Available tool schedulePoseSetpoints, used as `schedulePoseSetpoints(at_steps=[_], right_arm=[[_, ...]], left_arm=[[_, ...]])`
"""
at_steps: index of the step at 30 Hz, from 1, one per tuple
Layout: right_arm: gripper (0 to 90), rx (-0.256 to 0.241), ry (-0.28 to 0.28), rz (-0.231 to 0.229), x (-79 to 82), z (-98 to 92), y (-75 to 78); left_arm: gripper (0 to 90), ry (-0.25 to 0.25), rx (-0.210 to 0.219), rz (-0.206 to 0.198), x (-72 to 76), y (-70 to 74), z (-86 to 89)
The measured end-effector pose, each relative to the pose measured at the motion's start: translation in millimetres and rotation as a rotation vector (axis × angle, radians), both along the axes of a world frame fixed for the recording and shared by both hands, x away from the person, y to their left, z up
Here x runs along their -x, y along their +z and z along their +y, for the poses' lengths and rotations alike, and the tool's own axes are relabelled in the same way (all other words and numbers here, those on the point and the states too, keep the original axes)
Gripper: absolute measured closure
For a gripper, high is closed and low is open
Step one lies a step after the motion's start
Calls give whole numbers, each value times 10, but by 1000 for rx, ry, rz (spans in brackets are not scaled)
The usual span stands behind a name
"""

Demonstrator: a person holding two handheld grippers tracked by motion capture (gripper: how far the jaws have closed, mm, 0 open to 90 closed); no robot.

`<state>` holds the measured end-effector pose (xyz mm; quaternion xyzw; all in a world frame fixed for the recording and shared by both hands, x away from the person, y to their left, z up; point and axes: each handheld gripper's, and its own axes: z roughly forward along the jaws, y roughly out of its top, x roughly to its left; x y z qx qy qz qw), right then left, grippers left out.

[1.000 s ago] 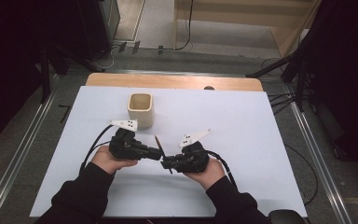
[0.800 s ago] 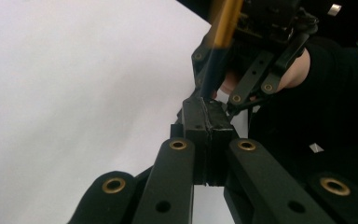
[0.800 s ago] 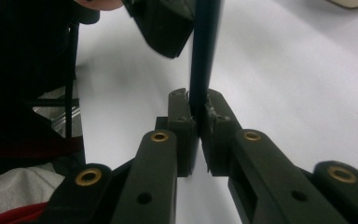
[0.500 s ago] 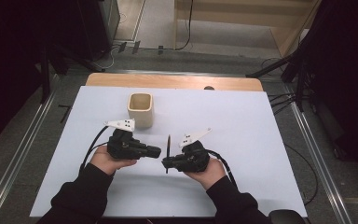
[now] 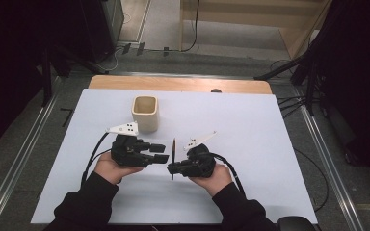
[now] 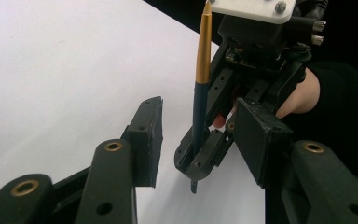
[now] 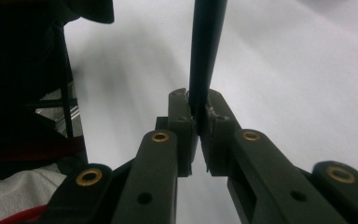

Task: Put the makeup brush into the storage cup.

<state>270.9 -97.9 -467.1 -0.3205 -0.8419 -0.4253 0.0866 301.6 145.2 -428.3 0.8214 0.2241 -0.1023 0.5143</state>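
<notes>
Since a second ago, the pen (image 5: 173, 157) has swung from slanted to nearly upright, pinched low on its dark barrel by the right claw (image 5: 171, 168). Left claw (image 5: 163, 153) is spread, just beside it. Both hover above the white desk (image 5: 260, 144), near a beige cup (image 5: 145, 113).

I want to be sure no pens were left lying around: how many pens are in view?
1. The dark pen with a gold end is clamped in the right gripper, held over the white table. The beige cup's inside is partly hidden, so another could sit there.
</notes>
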Motion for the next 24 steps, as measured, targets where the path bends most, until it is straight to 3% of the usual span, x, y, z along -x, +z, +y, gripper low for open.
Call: schedulePoseSetpoints(at_steps=[15,21,24], right_arm=[[841,-6,-19,53,-5,66,-25],[841,-2,-17,66,-1,87,-33],[841,-2,-17,66,0,89,-32]], left_arm=[[451,41,-4,22,7,-85,-170],[508,48,-2,45,-7,-119,-182],[581,53,2,60,-7,-135,-179]])
